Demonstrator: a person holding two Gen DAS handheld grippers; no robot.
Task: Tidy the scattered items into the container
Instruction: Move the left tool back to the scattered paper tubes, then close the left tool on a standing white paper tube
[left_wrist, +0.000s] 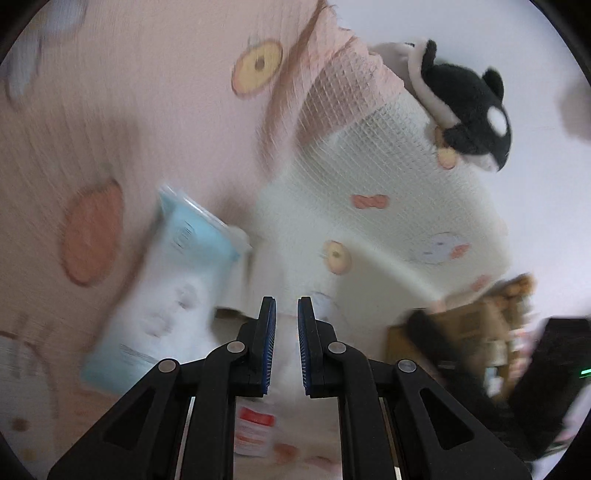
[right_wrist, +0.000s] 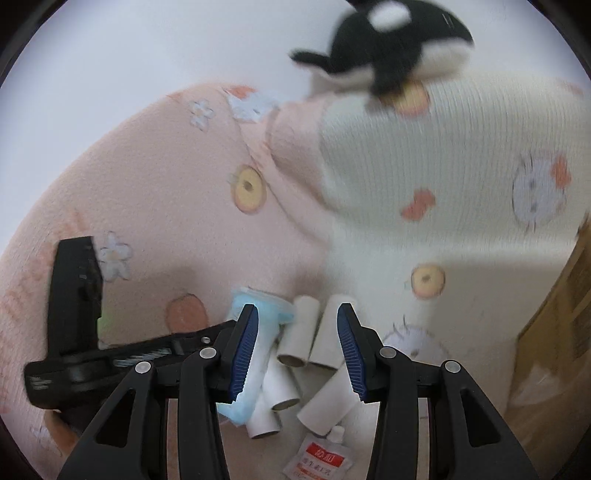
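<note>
My right gripper (right_wrist: 297, 312) hangs open over a pile on the cream blanket. The pile holds several white cardboard tubes (right_wrist: 327, 404), a blue-and-white wipes pack (right_wrist: 258, 341) and a small red-and-white pouch (right_wrist: 317, 459). Nothing is pressed between its pads. My left gripper (left_wrist: 287, 308) has its jaws a narrow gap apart, with nothing in the gap. The wipes pack (left_wrist: 173, 280) lies just to its left, and the pouch (left_wrist: 255, 430) shows below its fingers. A brown cardboard box (right_wrist: 554, 332) stands at the right edge. The picture is blurred.
A black-and-white orca plush (left_wrist: 469, 110) (right_wrist: 388, 40) lies at the far end of the folded cream blanket (right_wrist: 443, 177). A pink printed blanket (left_wrist: 129, 110) covers the left side. The left tool's black body (right_wrist: 75, 295) sits left of my right fingers.
</note>
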